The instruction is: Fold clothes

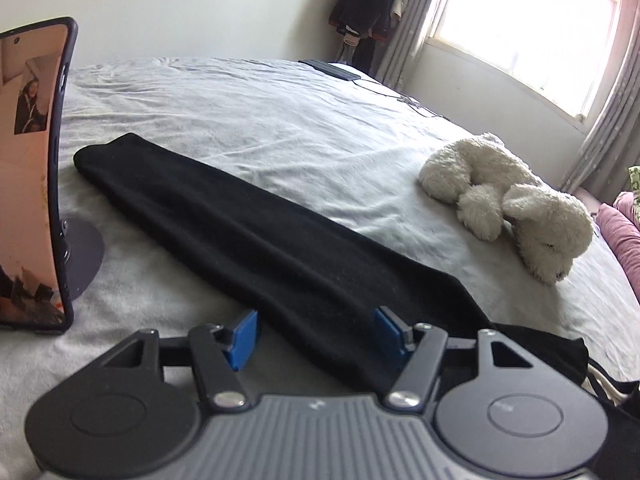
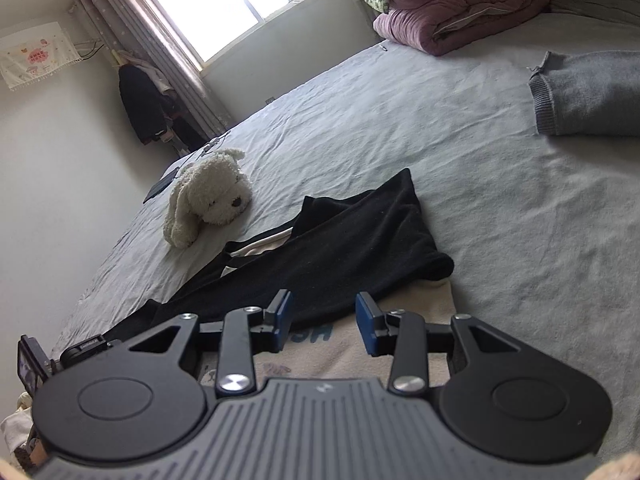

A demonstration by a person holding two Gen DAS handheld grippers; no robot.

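Observation:
A black garment sleeve [image 1: 248, 224] lies stretched flat across the grey bedsheet [image 1: 240, 112], running from far left to near right. My left gripper [image 1: 316, 336] hovers open over its near end, blue pads either side of the cloth, not touching it. In the right wrist view the same black garment [image 2: 352, 240] lies folded over a cream body panel [image 2: 320, 344] with blue lettering. My right gripper [image 2: 324, 320] is open just above the edge where black meets cream, with nothing held.
A white plush dog [image 1: 512, 204] [image 2: 208, 196] lies beside the garment. A phone on a round stand [image 1: 32, 176] stands at the left. A grey knit garment [image 2: 584, 92] and a purple quilt [image 2: 460, 4] lie further up the bed. A window [image 1: 520, 28] and hanging coats stand behind.

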